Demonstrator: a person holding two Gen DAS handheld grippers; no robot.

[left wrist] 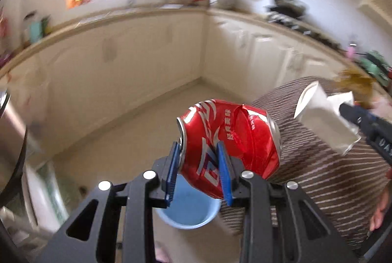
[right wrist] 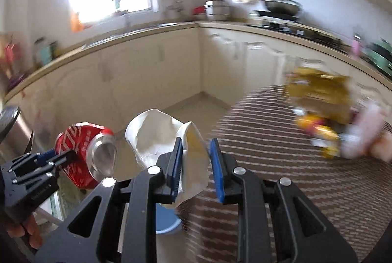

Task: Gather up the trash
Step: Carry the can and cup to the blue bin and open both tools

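Right now the person is holding both grippers out over the edge of a round table (right wrist: pixel 281 152) covered in a brown striped cloth, in a cream-fronted kitchen. The left gripper (left wrist: pixel 198 167) is pinching a crushed red can (left wrist: pixel 230 138), its blue pads (left wrist: pixel 221 172) pressing in on the can's dented lower side near the opened end, so the jaws are standing only partly apart with the can filling the gap. The can is lying tilted, its silver ends pointing out to either side. The right gripper (right wrist: pixel 196 170) is gripping a crumpled white paper cup (right wrist: pixel 156 140) by its flattened part, the narrow jaws closing on the paper while the cup's open mouth is sticking out to the left of the fingers. From the right wrist view the can and the cup are hanging near each other in the air, apart and not touching. Below both grippers a light blue bin (left wrist: pixel 188 211) is sitting on the pale floor beside the table, its rim showing under the can. Farther back on the tablecloth a blurred yellow snack wrapper (right wrist: pixel 318 103) is lying by some pale pink packaging (right wrist: pixel 362 135), well apart from both grippers.
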